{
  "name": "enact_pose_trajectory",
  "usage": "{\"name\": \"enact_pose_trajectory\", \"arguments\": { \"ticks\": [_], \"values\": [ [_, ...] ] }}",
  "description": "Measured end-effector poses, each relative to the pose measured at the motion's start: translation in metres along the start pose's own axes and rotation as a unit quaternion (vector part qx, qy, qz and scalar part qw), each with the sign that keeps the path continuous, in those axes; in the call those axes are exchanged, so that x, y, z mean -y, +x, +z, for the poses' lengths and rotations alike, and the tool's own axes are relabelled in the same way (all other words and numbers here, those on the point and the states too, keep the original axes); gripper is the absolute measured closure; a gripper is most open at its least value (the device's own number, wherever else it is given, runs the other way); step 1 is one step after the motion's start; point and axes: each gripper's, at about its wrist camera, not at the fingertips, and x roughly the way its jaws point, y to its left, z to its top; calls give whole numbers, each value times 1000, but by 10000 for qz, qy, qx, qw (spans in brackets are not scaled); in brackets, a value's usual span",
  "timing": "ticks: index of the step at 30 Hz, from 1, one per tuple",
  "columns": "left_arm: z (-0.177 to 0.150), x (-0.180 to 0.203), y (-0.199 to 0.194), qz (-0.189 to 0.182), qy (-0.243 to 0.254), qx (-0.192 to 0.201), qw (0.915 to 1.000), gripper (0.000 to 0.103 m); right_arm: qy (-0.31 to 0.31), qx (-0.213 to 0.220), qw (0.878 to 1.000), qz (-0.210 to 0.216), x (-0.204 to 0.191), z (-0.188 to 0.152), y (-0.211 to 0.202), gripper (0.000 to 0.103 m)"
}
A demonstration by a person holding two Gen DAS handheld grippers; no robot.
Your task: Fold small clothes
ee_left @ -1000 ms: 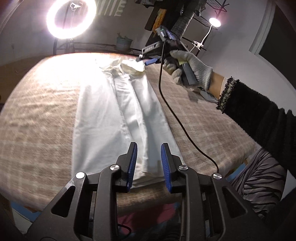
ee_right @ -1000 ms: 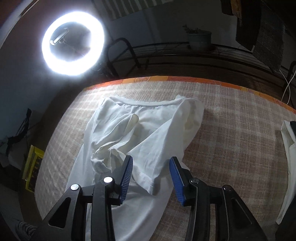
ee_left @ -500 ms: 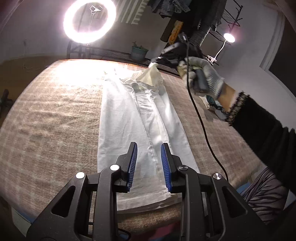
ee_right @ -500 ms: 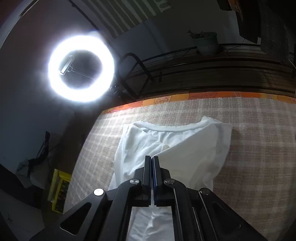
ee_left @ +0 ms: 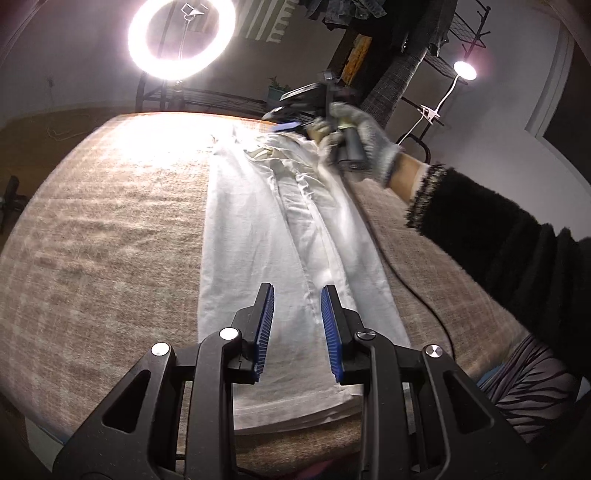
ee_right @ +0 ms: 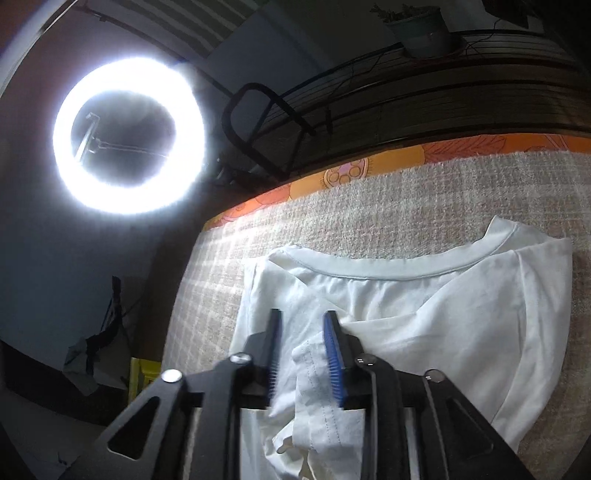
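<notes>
The right gripper point(ee_right: 303, 350) fingers are opening around the sleeve point(ee_right: 317, 398). The left gripper point(ee_left: 297, 325) fingers stay apart, empty. Lay it flat.

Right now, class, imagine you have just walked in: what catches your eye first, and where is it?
The glaring ring light beyond the table's far edge comes first. Next, the white T-shirt, folded into a long strip down the checked cloth. At its collar end the right claw is opening, a sleeve bunched between its blue pads.
</notes>
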Motion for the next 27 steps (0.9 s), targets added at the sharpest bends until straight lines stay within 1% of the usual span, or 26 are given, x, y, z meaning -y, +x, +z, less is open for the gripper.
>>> {"name": "enact_pose_trajectory", "arguments": {
  "ticks": [2,4,6,8,9,10,11,12,15,17,19,22,24,27],
  "values": [
    [0,-6,-3,57,-19,37,10000,77,-65,253,9994,218,-3,2,-26,67],
    [-2,-11,-6,122,-42,72,9999,77,-106,575,9978,301,-5,0,-64,67],
    [-3,-17,-10,180,-57,81,9998,77,-148,799,9964,258,-8,-6,-102,67],
    [-5,-22,-13,230,-69,84,9997,77,-235,957,9950,140,-11,-20,-139,67],
    [-6,-25,-15,254,-76,86,9996,75,-269,980,9948,73,-11,-29,-156,67],
    [-6,-29,-16,281,-103,79,9995,66,-299,995,9946,-15,-13,-43,-174,67],
    [-7,-32,-17,318,-138,68,9994,62,-311,989,9946,-74,-12,-53,-186,67],
    [-8,-36,-17,357,-177,25,9992,58,-316,978,9946,-133,-11,-67,-200,67],
    [-15,-51,-16,406,-397,-182,9982,58,-290,832,9957,-275,-10,-123,-228,67],
    [-20,-61,-11,381,-558,-424,9968,58,-358,719,9959,-418,-10,-168,-237,67],
    [-28,-70,-5,232,-812,-651,9943,58,-424,474,9964,-560,-11,-216,-240,66],
    [-34,-79,2,0,-1079,-925,9898,58,-355,133,9977,-571,-6,-286,-238,53],
    [-37,-81,7,-187,-1229,-1080,9863,58,-345,-119,9978,-549,-4,-327,-232,53],
    [-44,-83,14,-383,-1441,-1315,9800,58,-501,-426,9957,-649,-5,-369,-220,53]
  ]
}}
